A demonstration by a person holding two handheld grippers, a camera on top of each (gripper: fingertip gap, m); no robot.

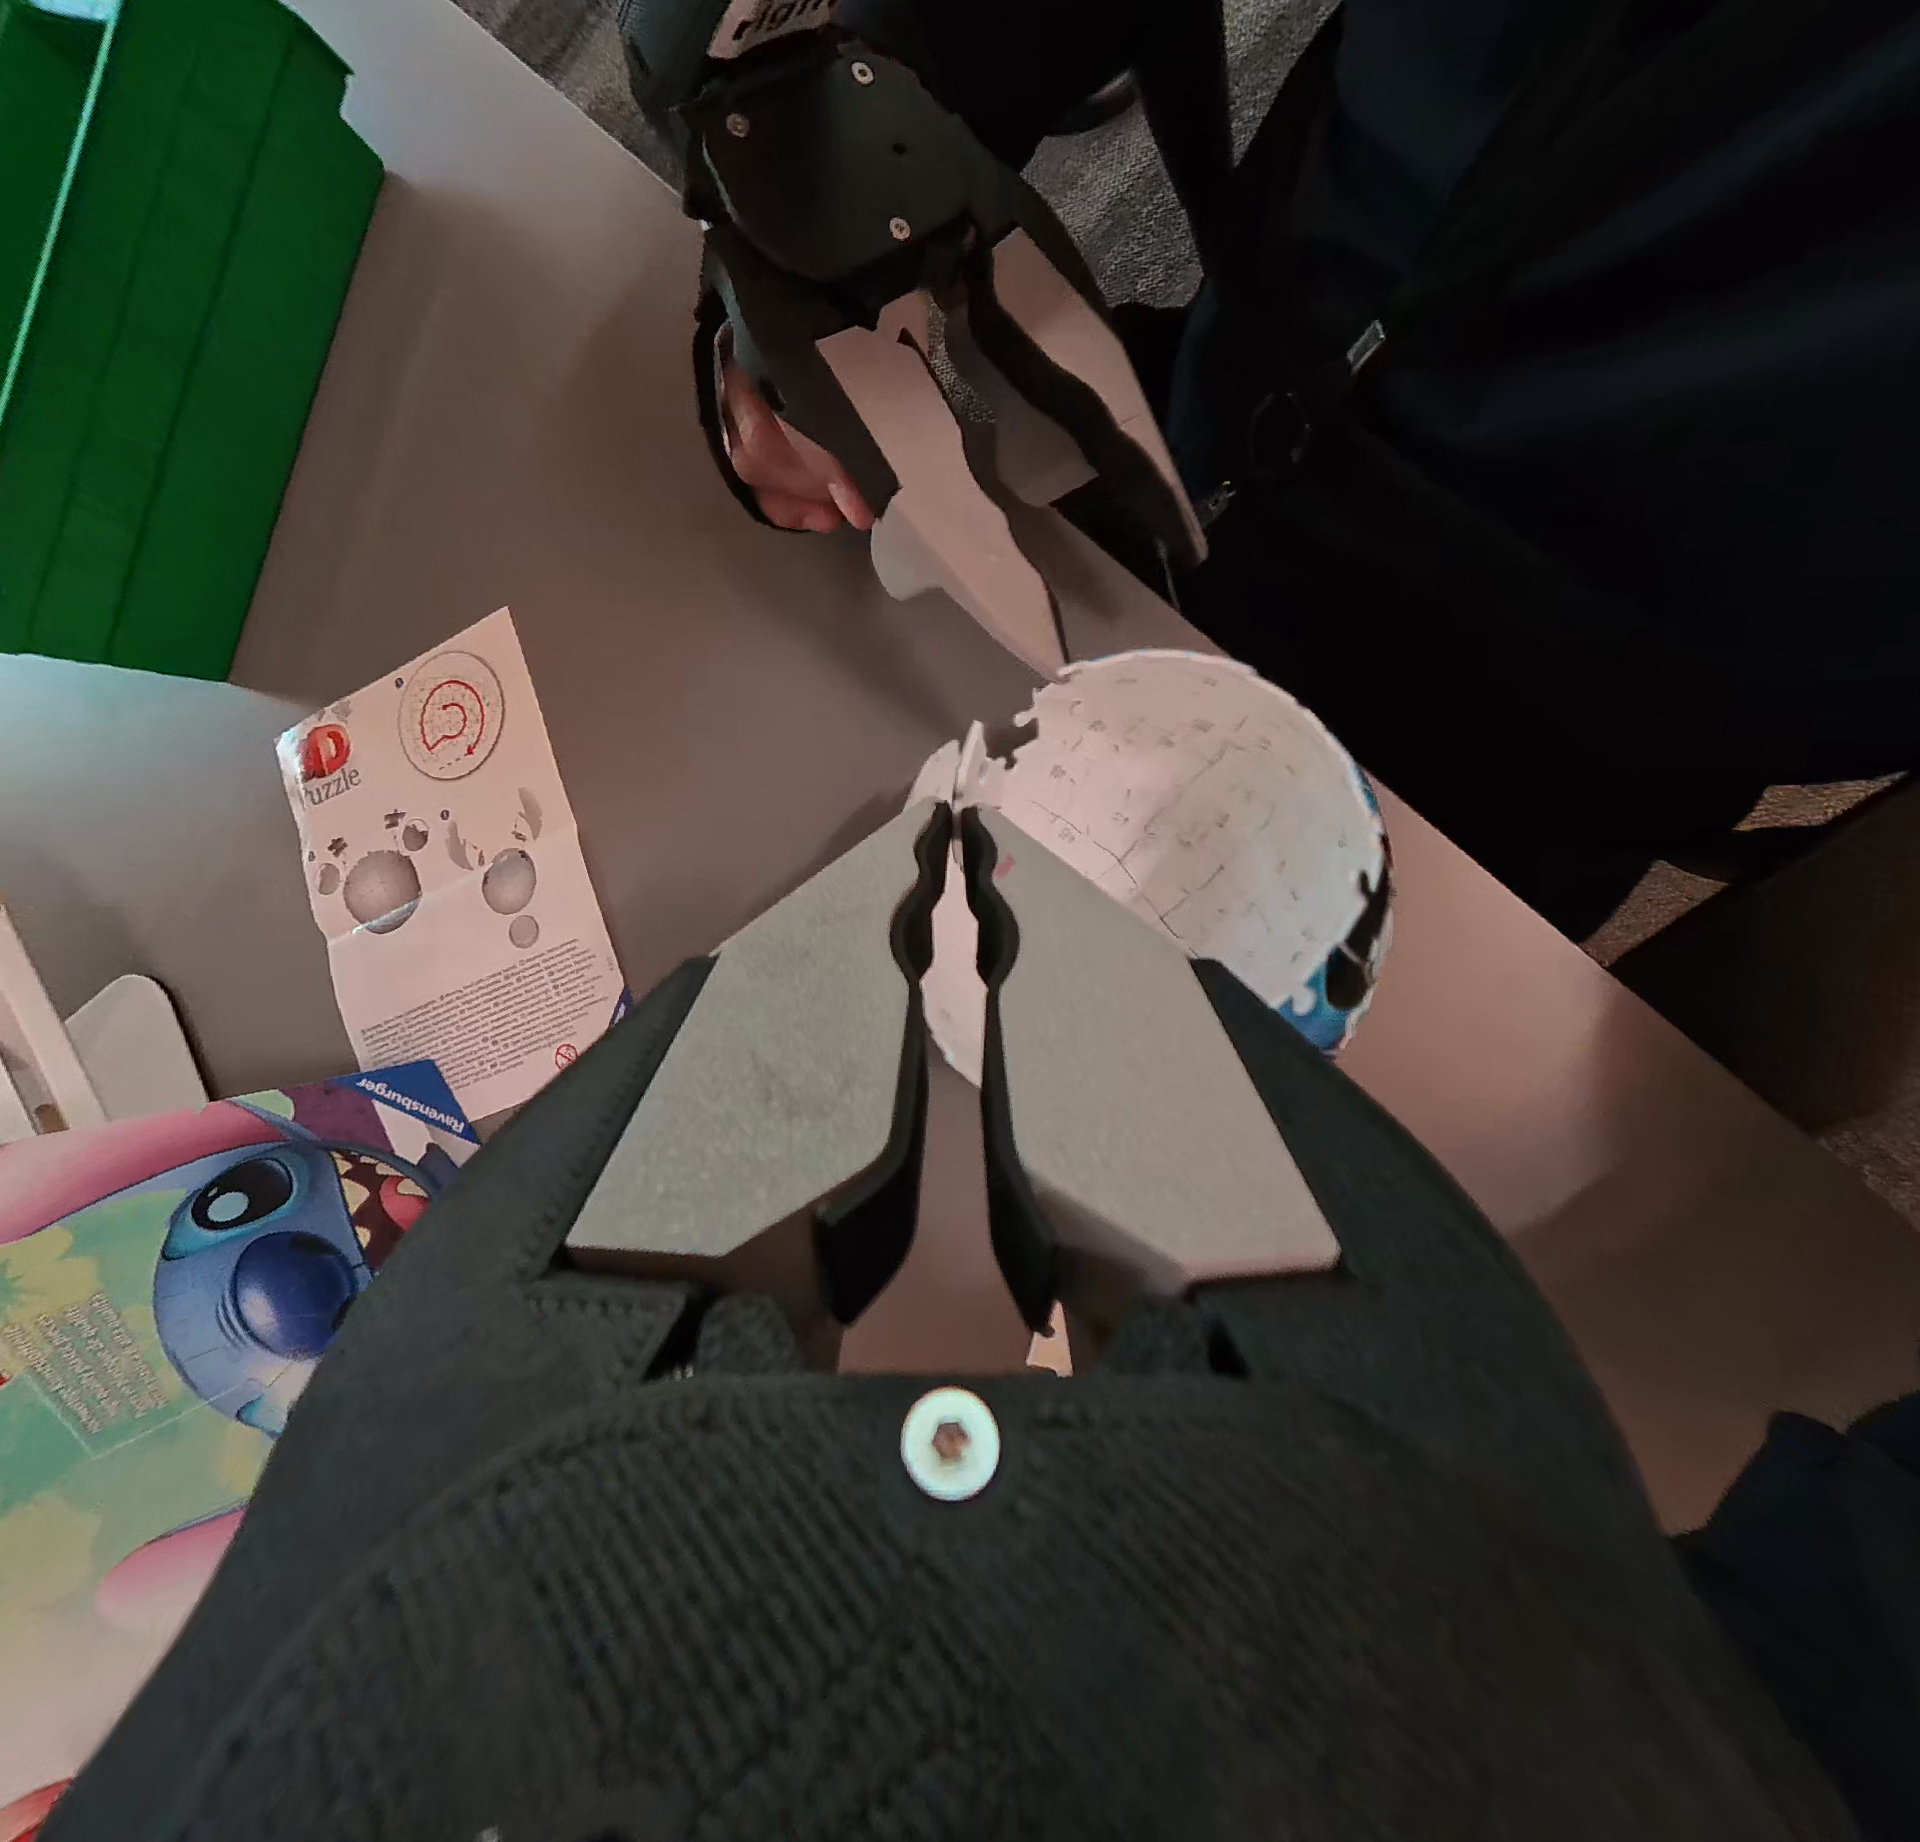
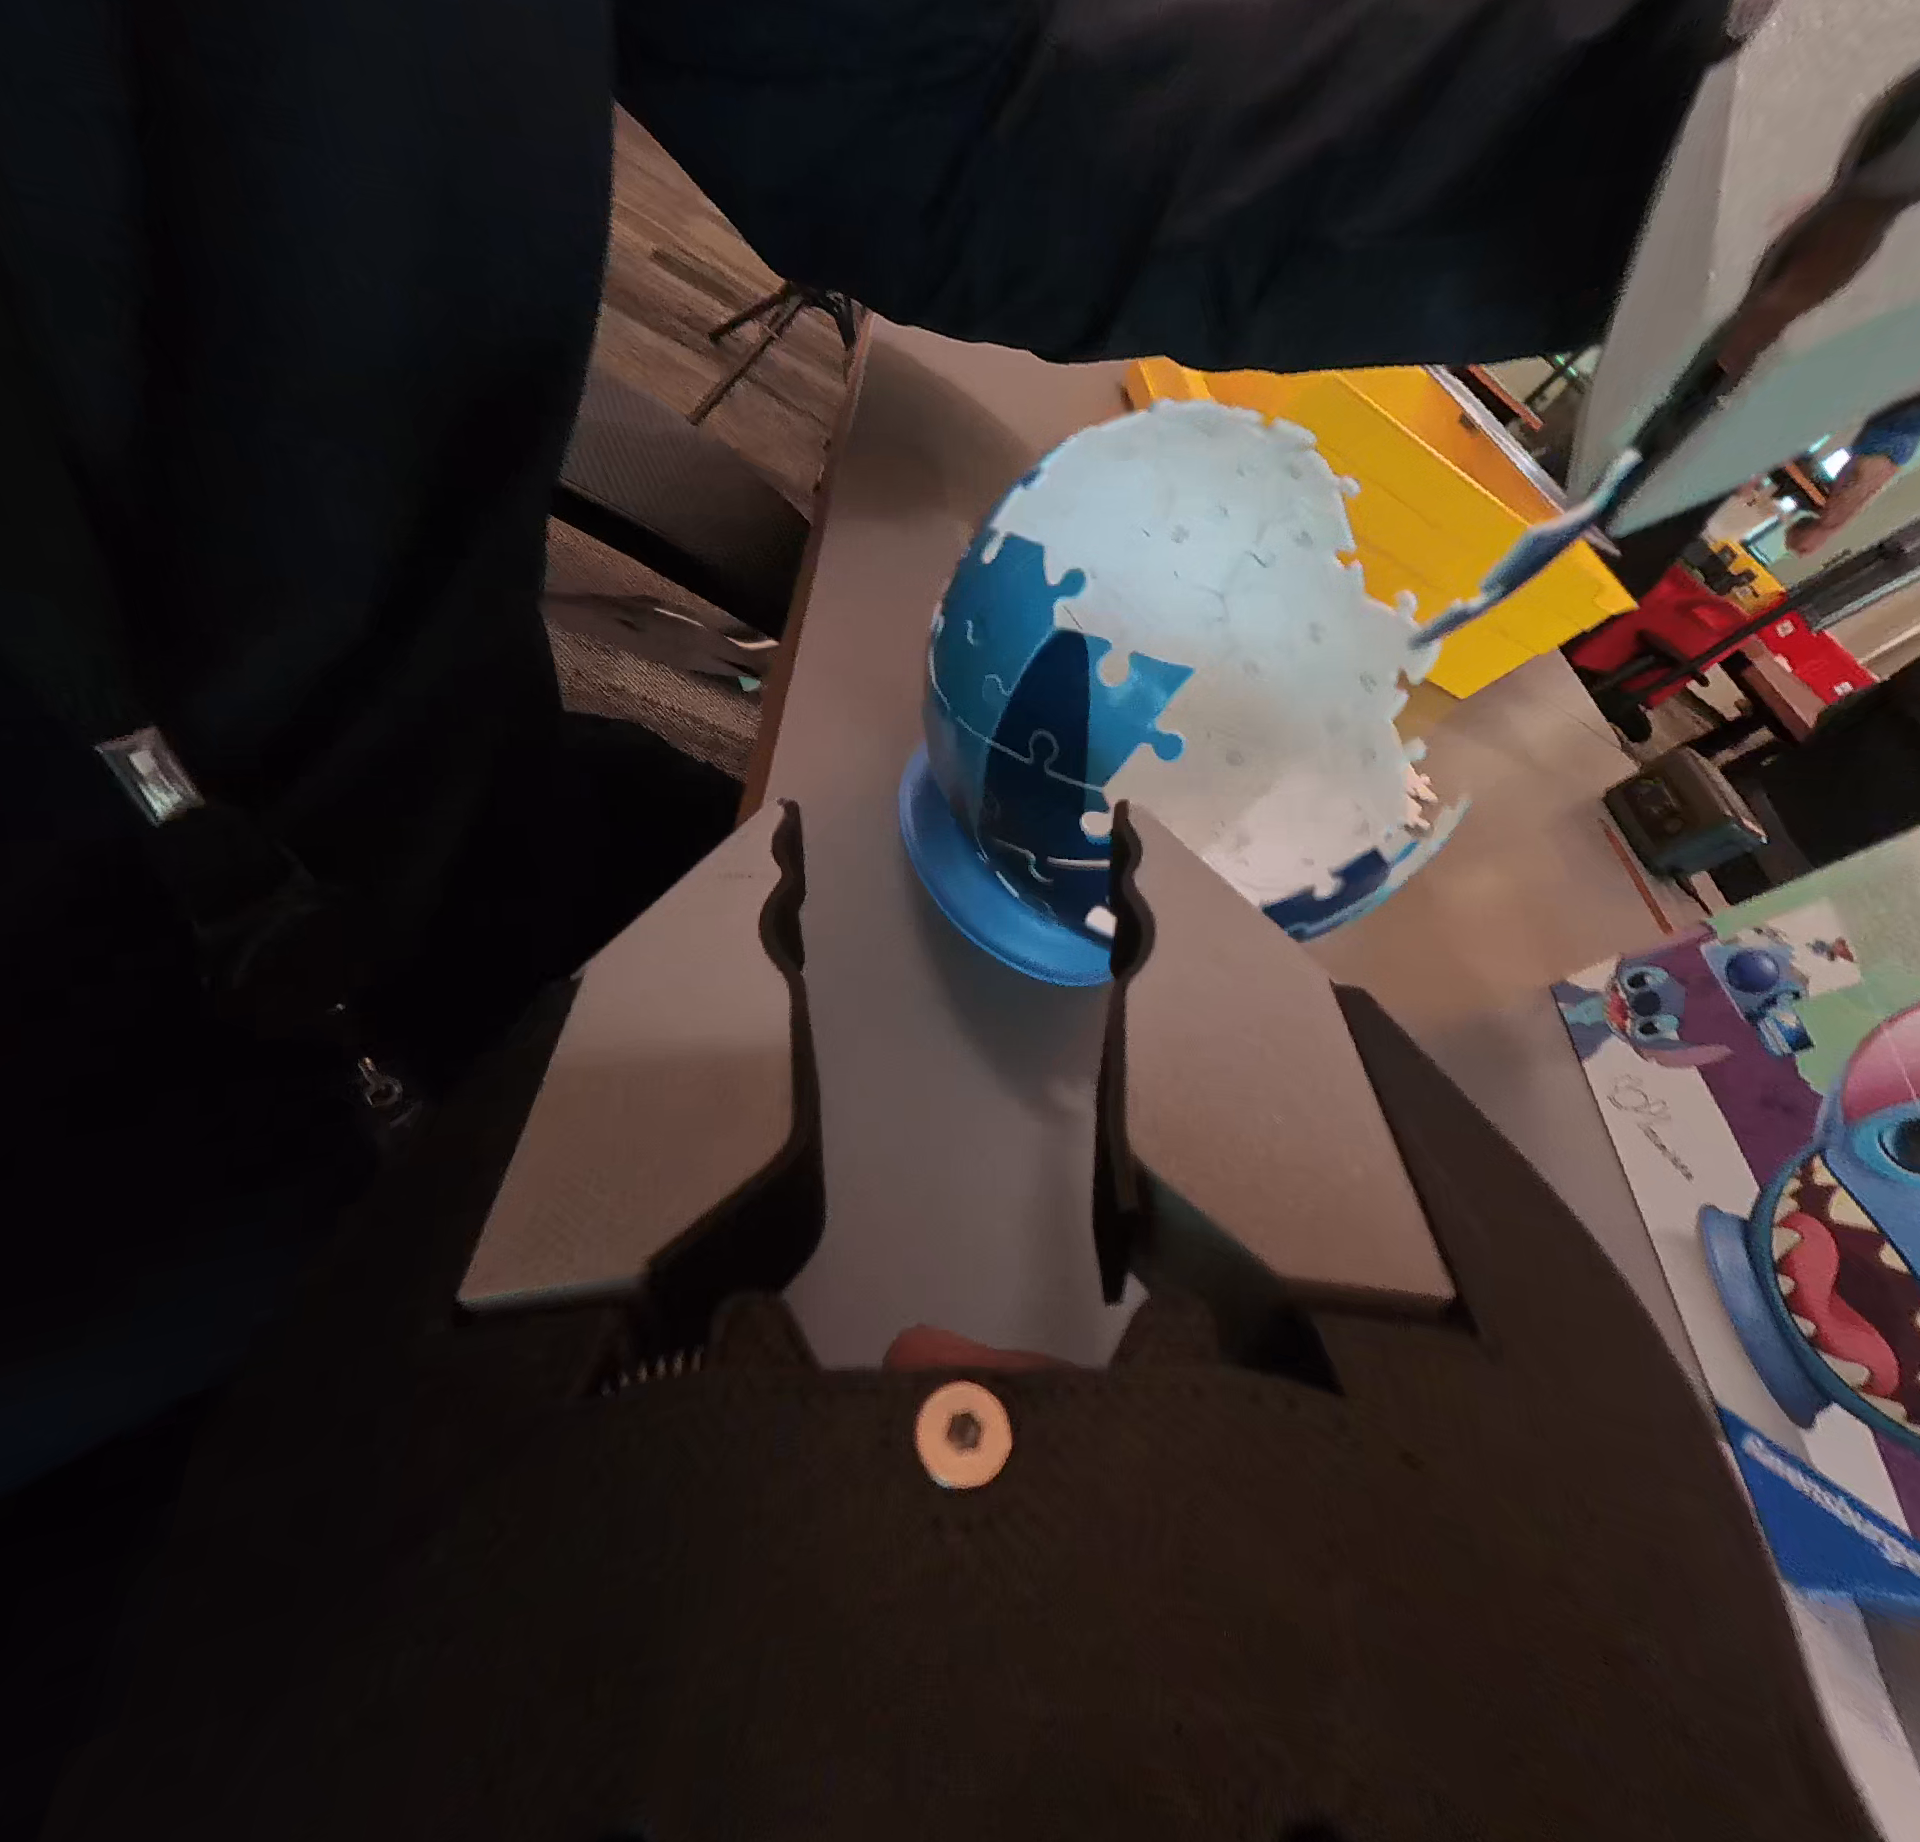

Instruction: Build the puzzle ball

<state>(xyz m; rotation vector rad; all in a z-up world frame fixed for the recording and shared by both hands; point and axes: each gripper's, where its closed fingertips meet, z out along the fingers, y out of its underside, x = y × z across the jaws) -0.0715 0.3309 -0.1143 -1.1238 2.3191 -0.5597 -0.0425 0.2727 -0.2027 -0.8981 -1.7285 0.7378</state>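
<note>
A: Where is the puzzle ball (image 2: 1174, 691)?

B: It sits half built on its blue stand (image 2: 987, 919) on the tabletop (image 1: 644, 504), open white inside showing.

A: And your fingers?

B: Your left gripper (image 1: 956, 821) has them pressed on a puzzle piece (image 2: 1527, 556) at the ball's rim. Your right gripper (image 2: 951, 836) holds them spread and empty, just beside the stand.
</note>
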